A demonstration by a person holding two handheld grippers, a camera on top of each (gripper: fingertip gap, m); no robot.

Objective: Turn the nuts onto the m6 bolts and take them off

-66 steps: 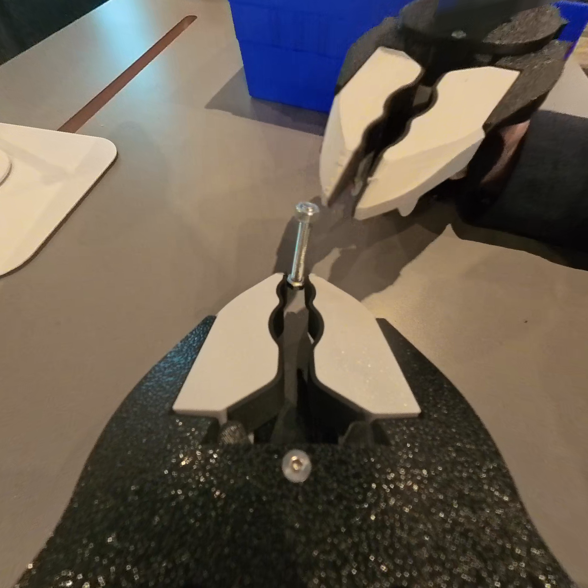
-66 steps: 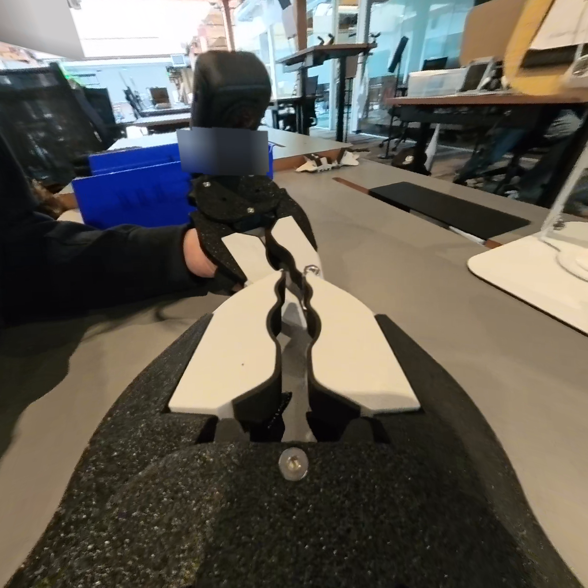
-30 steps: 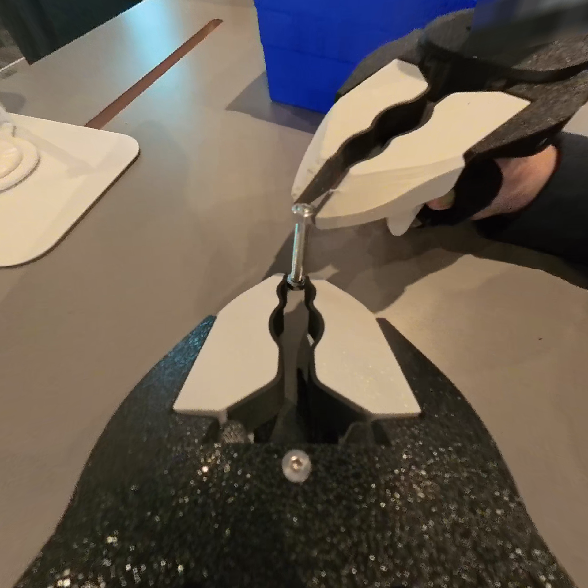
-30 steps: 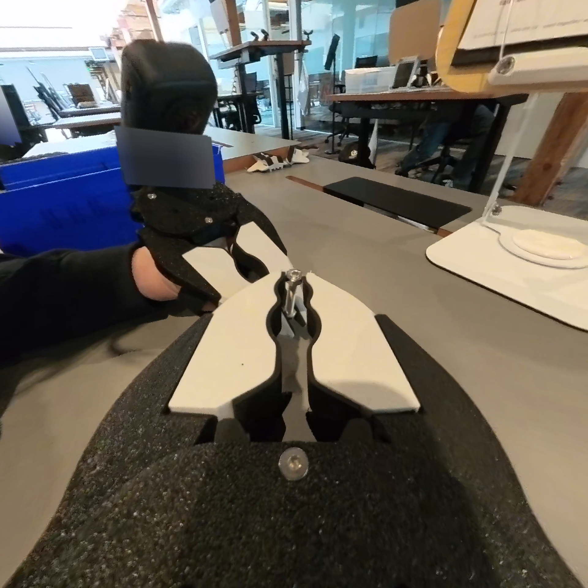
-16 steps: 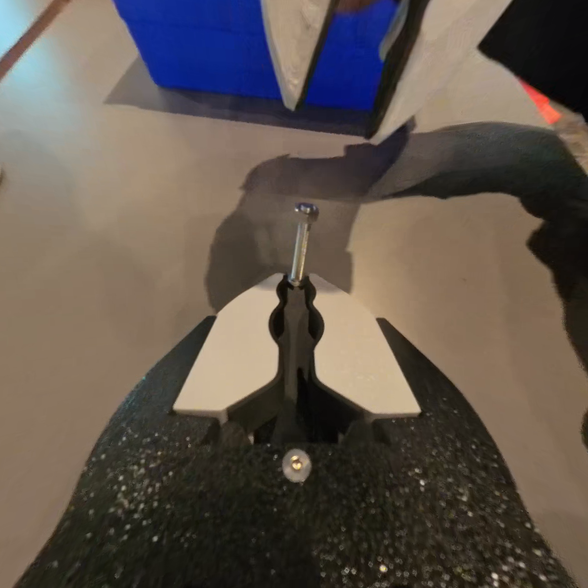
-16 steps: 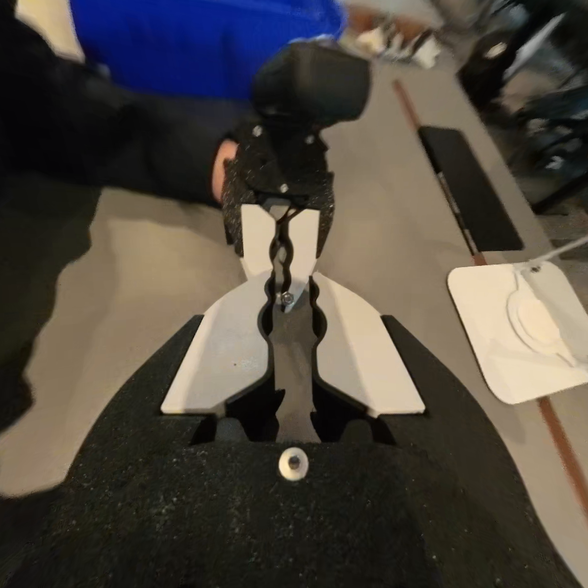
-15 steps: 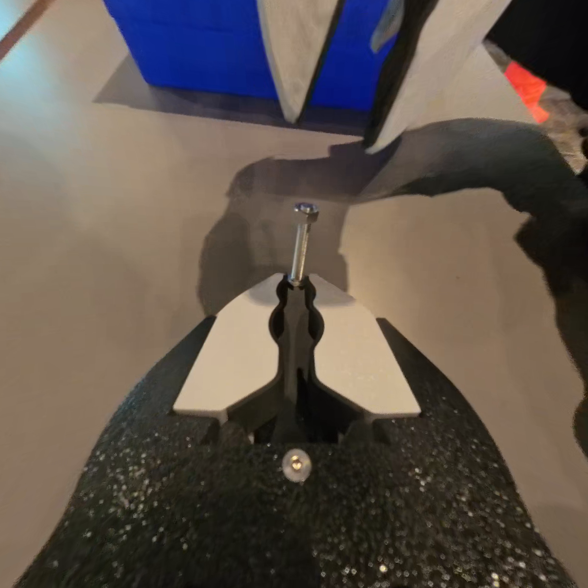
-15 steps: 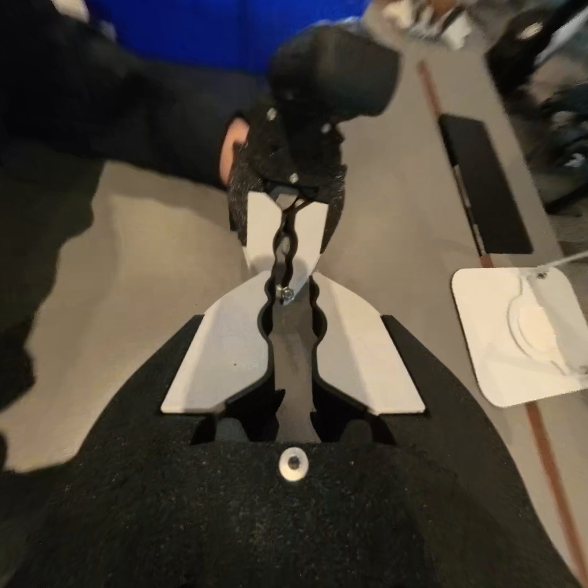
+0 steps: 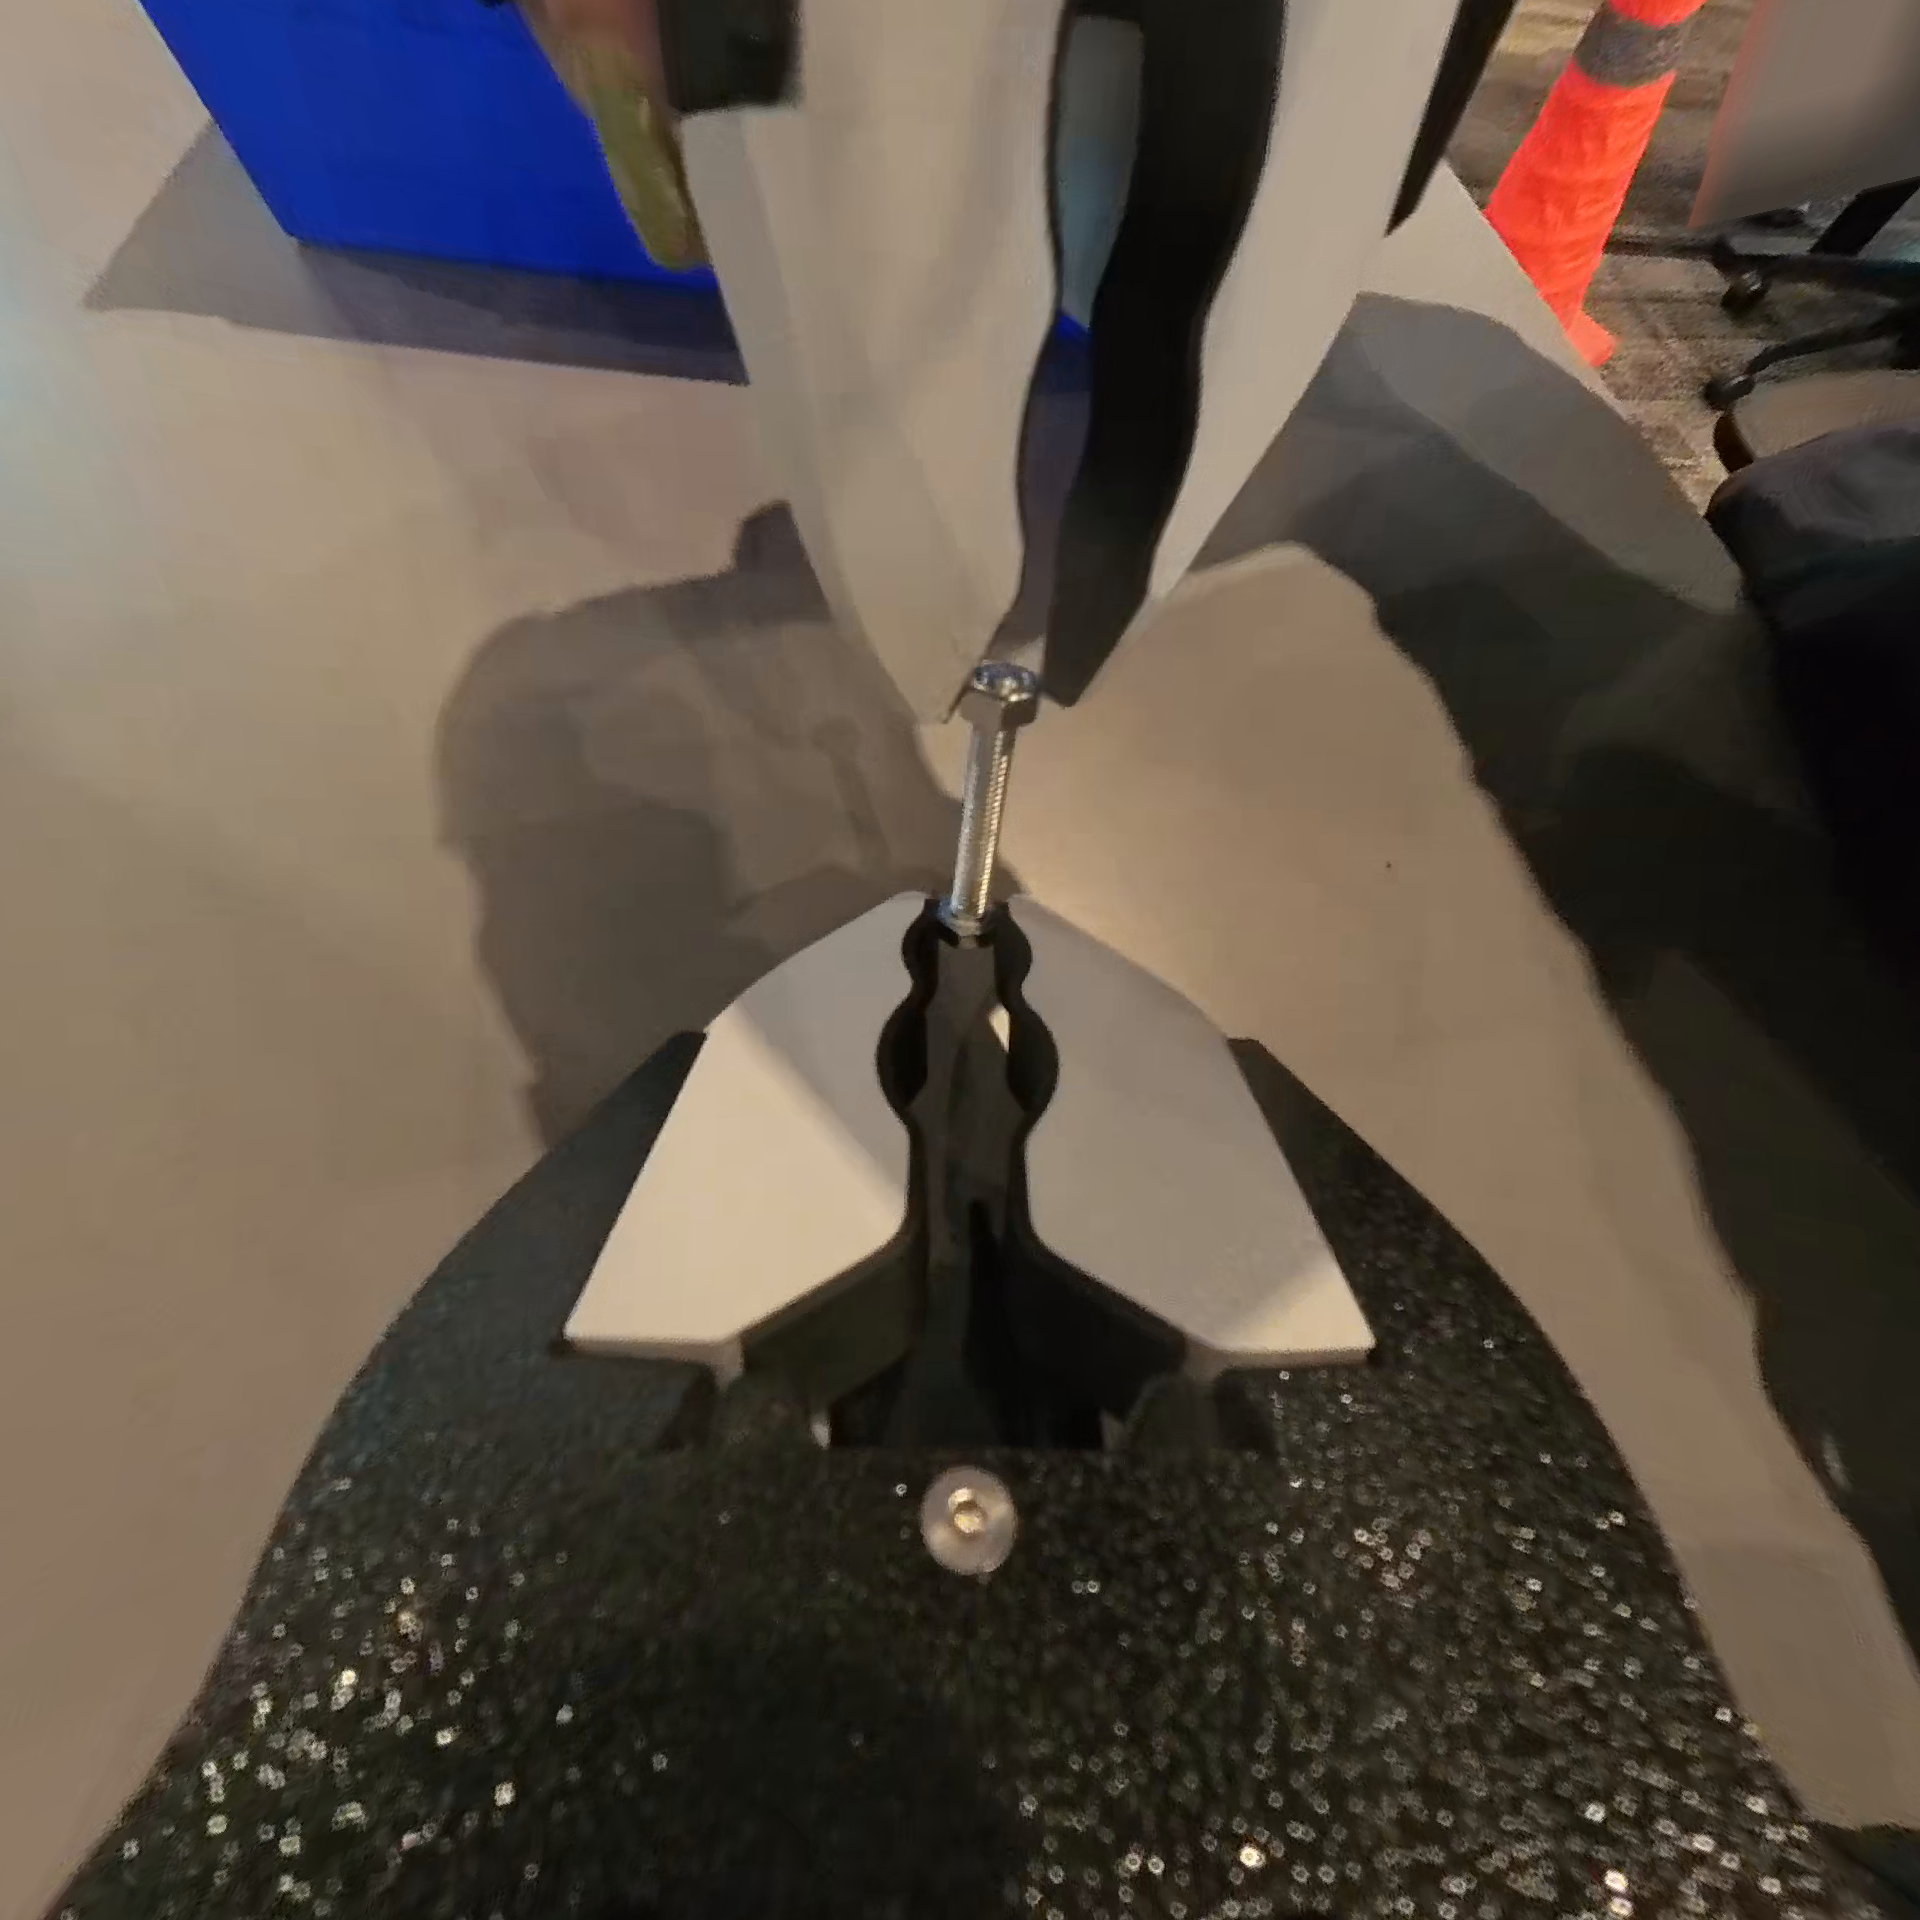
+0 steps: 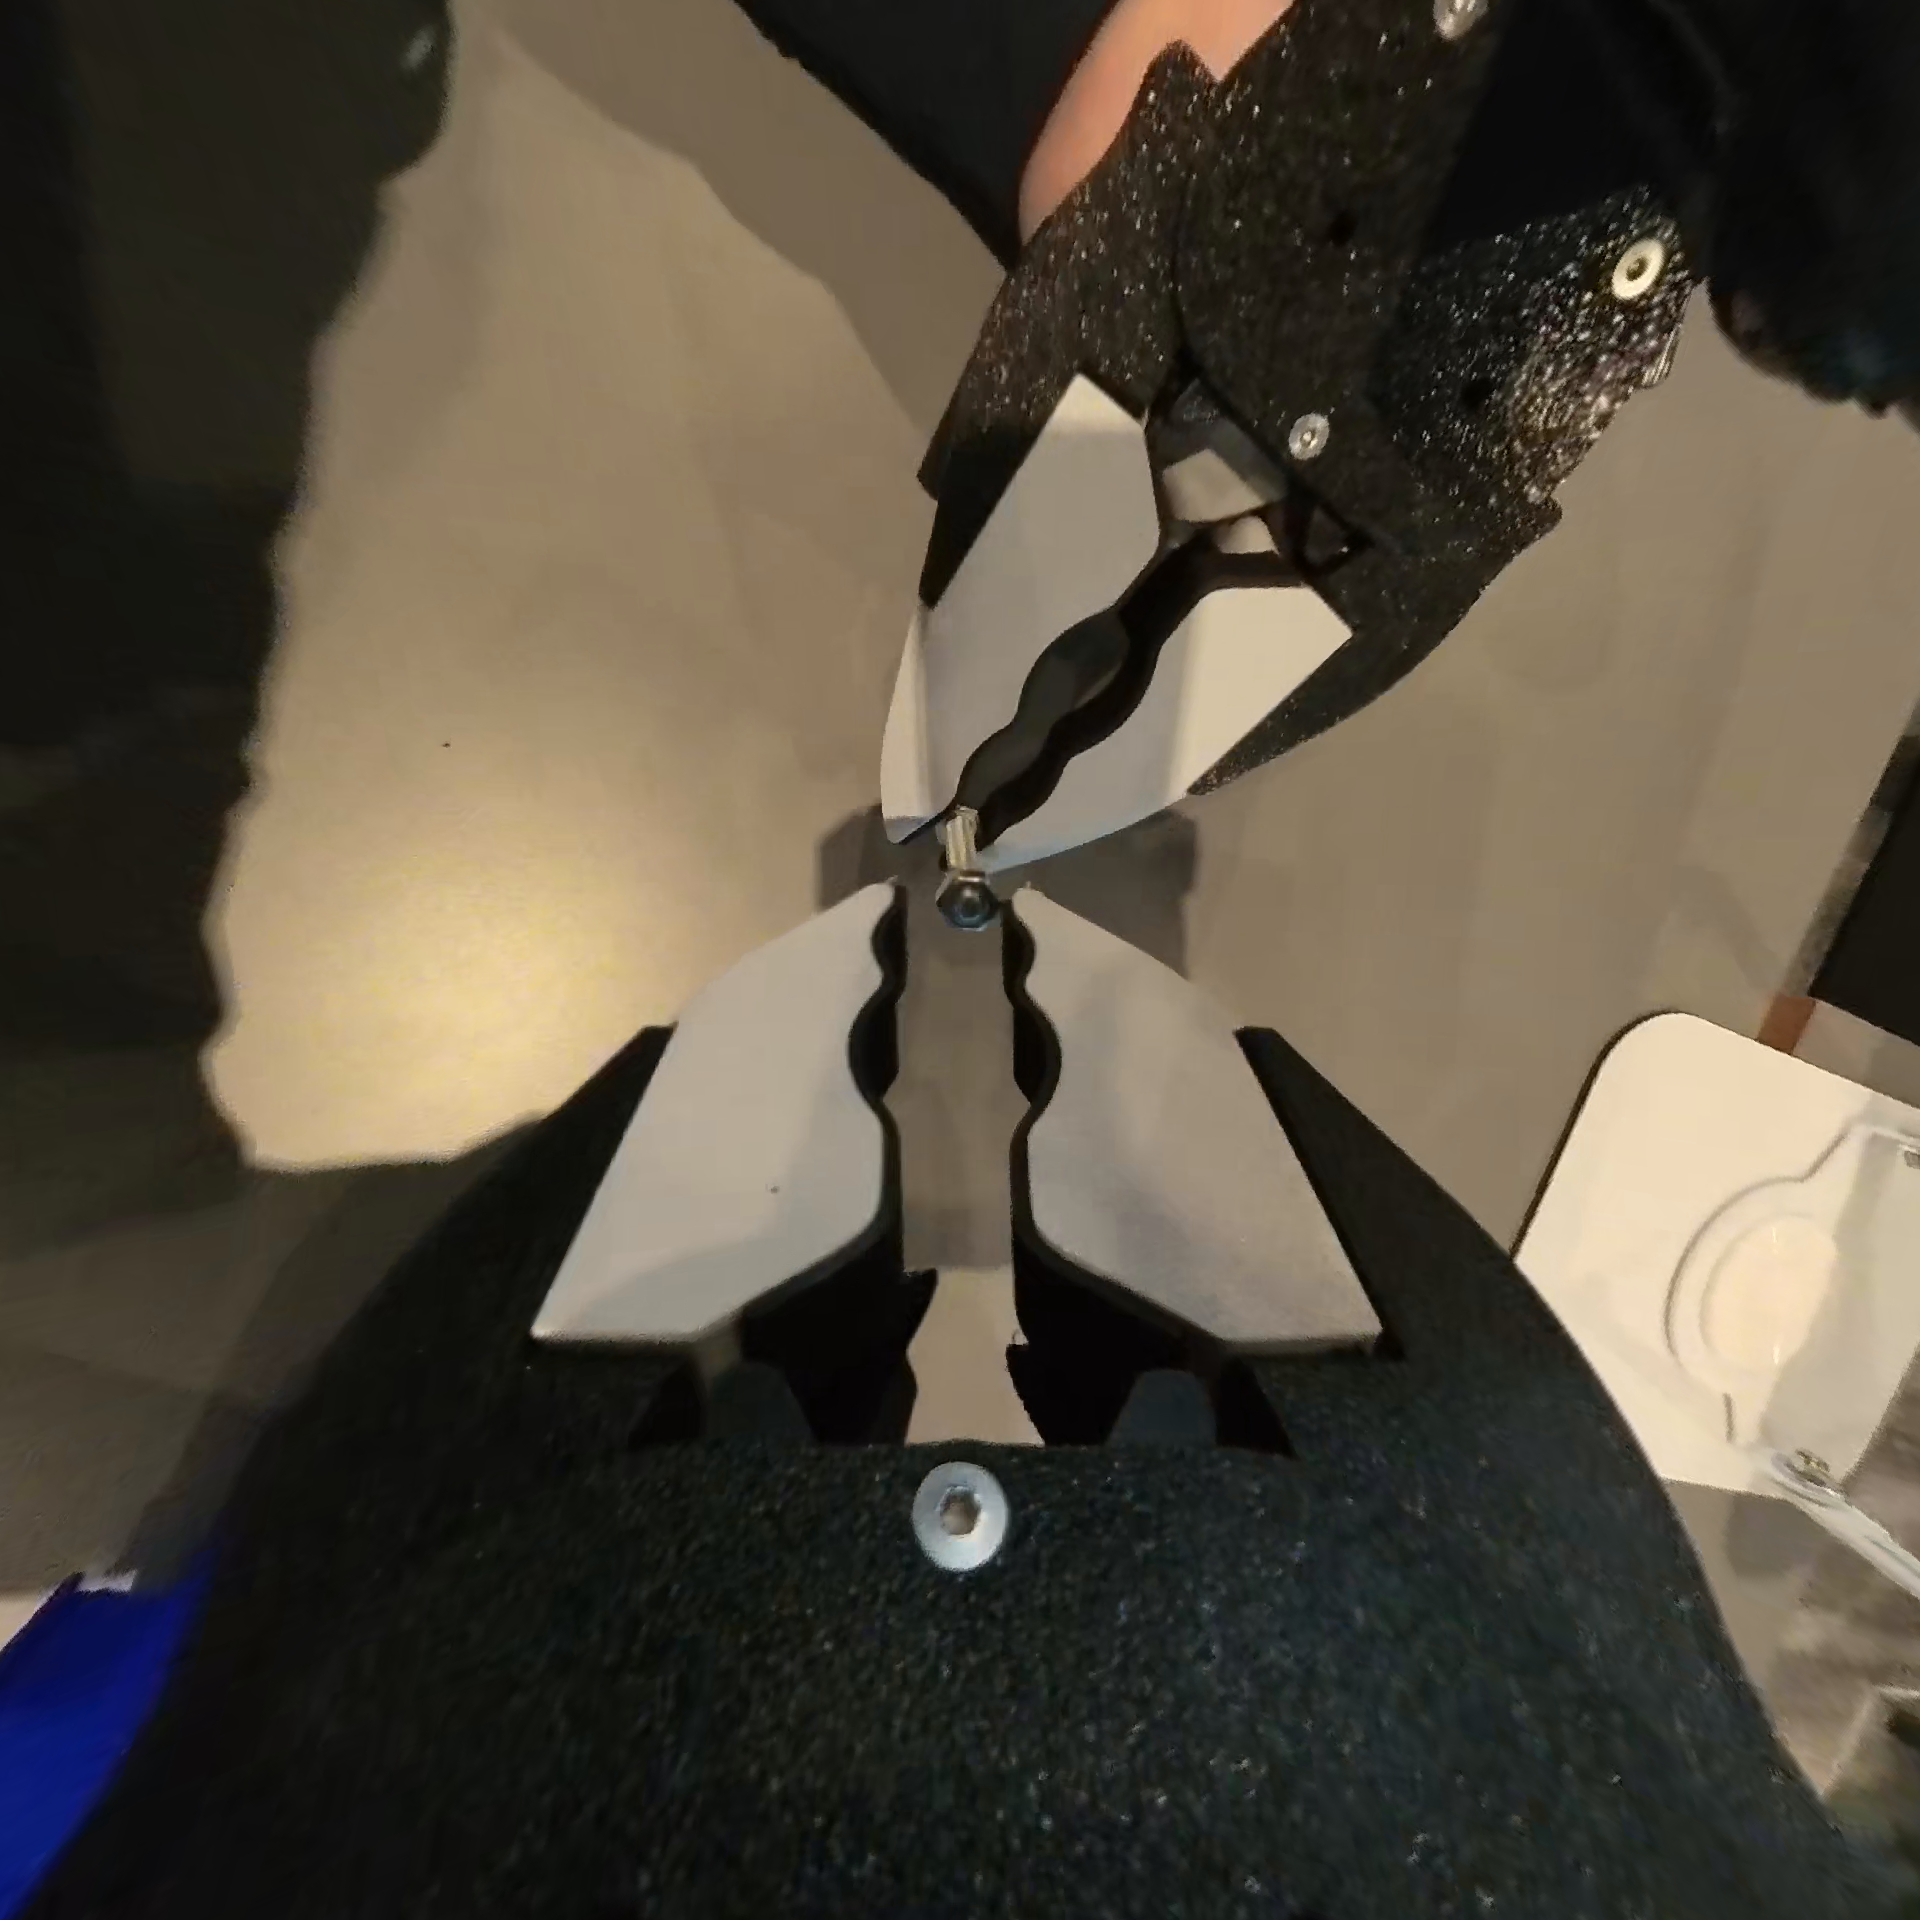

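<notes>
In the left wrist view my left gripper [image 9: 971, 920] is shut on the lower end of a silver M6 bolt [image 9: 982, 810], which points away from it above the grey table [image 9: 260, 727]. A hex nut [image 9: 1003, 694] sits at the bolt's far end. My right gripper [image 9: 1003, 707] comes down from above with one fingertip on each side of the nut. In the right wrist view my right gripper [image 10: 956, 902] has its jaws a little apart, and the nut [image 10: 966, 909] sits between the tips with a gap on its left. The left gripper [image 10: 951, 821] shows opposite, holding the bolt.
A blue bin [image 9: 416, 135] stands at the back left of the table. An orange cone [image 9: 1569, 135] and a chair base [image 9: 1818, 260] are on the floor beyond. A white base plate [image 10: 1714, 1247] lies to the right. A dark sleeve [image 9: 1849, 727] is on the right. Left tips to right tips: about 5 cm.
My right gripper let go of the bolt's far end, swung up and opened. It has now come back down, end-on around the nut. My left gripper kept hold of the bolt.
</notes>
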